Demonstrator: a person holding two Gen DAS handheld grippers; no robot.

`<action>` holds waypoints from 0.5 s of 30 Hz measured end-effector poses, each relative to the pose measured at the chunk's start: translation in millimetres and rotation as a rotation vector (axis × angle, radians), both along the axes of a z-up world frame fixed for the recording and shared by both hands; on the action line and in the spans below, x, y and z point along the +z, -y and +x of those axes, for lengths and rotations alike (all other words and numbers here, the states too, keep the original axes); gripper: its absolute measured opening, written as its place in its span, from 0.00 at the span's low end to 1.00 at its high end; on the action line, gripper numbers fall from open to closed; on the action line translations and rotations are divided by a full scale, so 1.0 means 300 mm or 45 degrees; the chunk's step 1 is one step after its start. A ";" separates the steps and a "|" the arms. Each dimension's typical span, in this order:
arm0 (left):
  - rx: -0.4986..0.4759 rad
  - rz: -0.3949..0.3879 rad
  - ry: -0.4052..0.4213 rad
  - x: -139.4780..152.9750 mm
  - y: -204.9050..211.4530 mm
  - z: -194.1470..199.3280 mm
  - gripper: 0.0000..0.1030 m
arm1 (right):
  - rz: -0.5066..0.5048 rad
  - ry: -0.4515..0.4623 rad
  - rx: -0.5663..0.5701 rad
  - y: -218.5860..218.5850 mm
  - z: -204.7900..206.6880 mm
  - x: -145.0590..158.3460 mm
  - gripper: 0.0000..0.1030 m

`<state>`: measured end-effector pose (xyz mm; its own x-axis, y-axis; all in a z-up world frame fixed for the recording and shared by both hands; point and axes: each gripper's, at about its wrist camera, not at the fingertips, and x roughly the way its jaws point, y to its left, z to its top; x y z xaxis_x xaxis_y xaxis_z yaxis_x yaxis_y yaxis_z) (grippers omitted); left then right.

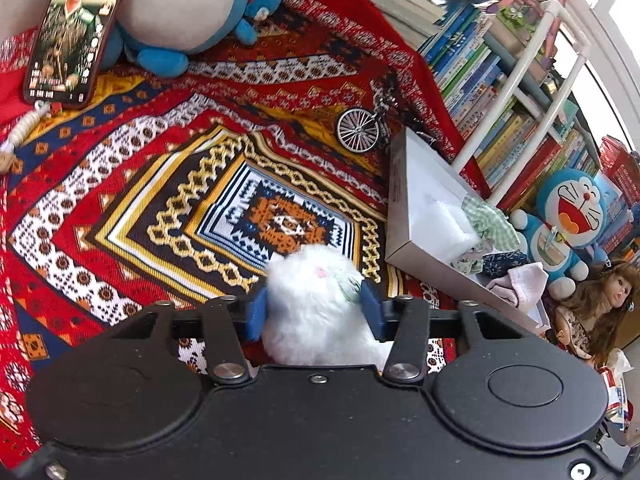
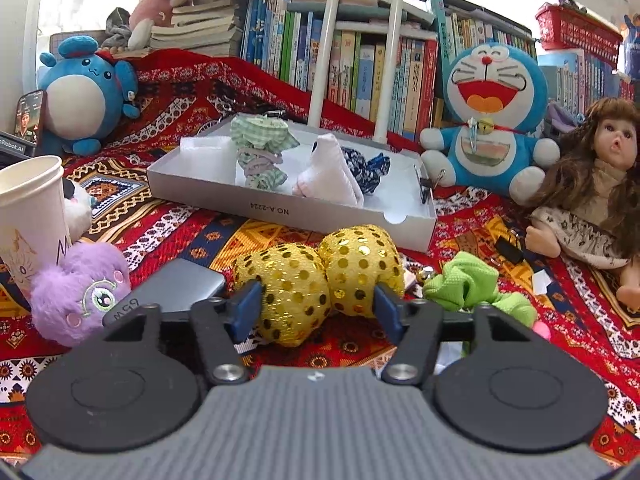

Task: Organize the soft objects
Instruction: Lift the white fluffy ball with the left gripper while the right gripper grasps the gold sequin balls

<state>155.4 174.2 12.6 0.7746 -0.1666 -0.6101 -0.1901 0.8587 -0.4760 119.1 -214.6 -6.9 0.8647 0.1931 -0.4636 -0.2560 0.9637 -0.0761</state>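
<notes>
The white box (image 2: 280, 210) bears "NO.A-2224" upside down on its front wall. The grey slab (image 2: 180, 286) reads "65W". A dark device (image 2: 12, 148) at the left edge shows "Robot.AI".

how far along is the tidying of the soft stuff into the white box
Partly done. The white box already holds a green checked cloth, a white pouch and a dark blue scrunchie. In hand: the left claw is closed on a white fluffy toy, the right claw on a gold sequin piece. Left on the rug: a purple plush and a green scrunchie.
</notes>
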 end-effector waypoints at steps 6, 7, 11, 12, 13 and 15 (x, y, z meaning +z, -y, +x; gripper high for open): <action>-0.045 0.074 0.040 0.035 0.020 -0.008 0.31 | 0.011 0.041 -0.010 0.002 -0.013 0.020 0.47; -0.047 0.084 0.043 0.035 0.024 -0.010 0.31 | 0.016 0.049 -0.015 0.004 -0.015 0.024 0.43; -0.046 0.093 0.050 0.039 0.030 -0.012 0.31 | 0.028 0.049 -0.076 0.026 -0.013 0.041 0.18; -0.043 0.094 0.052 0.040 0.029 -0.014 0.31 | 0.049 0.036 -0.083 0.038 -0.007 0.044 0.25; -0.040 0.094 0.054 0.041 0.028 -0.016 0.31 | 0.080 0.036 -0.115 0.055 -0.002 0.045 0.42; -0.033 0.094 0.052 0.039 0.024 -0.017 0.32 | 0.127 0.019 -0.134 0.079 0.012 0.045 0.55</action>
